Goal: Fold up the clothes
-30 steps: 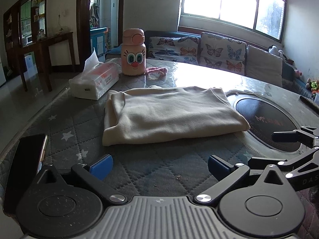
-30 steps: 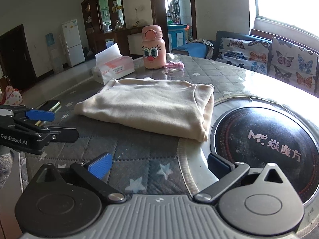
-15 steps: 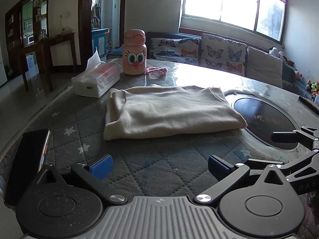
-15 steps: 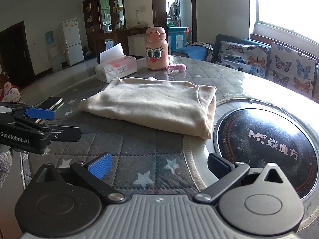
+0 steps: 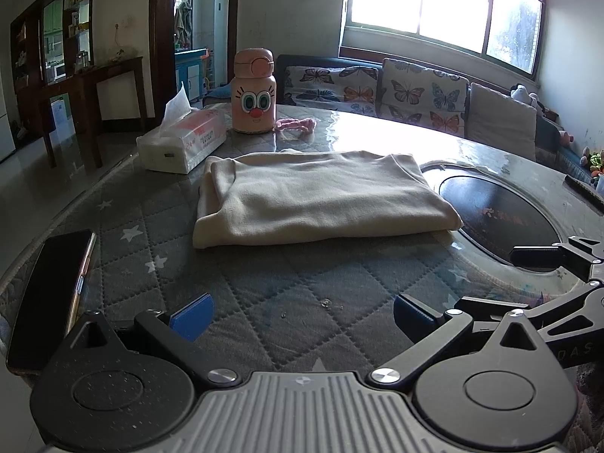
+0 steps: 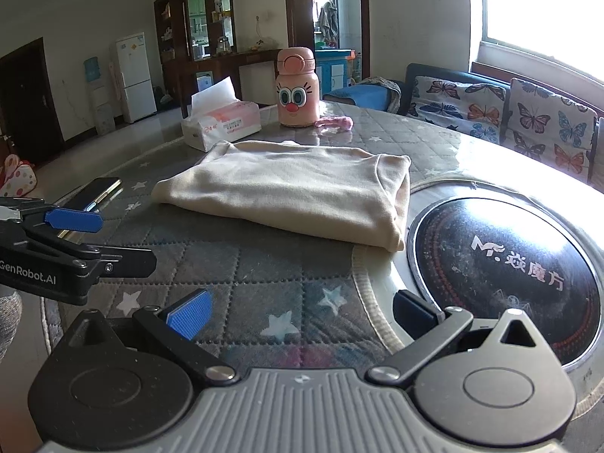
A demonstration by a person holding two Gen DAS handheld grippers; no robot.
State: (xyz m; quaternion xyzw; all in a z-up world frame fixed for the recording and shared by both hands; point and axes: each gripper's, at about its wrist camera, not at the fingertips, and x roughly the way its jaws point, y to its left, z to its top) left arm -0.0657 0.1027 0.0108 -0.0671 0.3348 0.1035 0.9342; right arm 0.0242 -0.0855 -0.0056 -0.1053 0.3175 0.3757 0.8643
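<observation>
Left wrist fisheye view. Left gripper (image 5: 300, 315) with blue-padded fingers spread apart above the grey star-quilted round table (image 5: 264, 287). Folded cream garment (image 5: 317, 198) lies flat mid-table; behind it, white tissue box (image 5: 183, 139) and pink cartoon-faced bottle (image 5: 253, 92). Black smartphone (image 5: 49, 294) at left edge; right gripper (image 5: 566, 271) enters at right.

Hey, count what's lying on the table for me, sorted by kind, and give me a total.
Folded cream garment: 1
Tissue box: 1
Pink cartoon-face bottle: 1
Pink fabric strap beside the bottle: 1
Black phone: 1
Total: 5
</observation>
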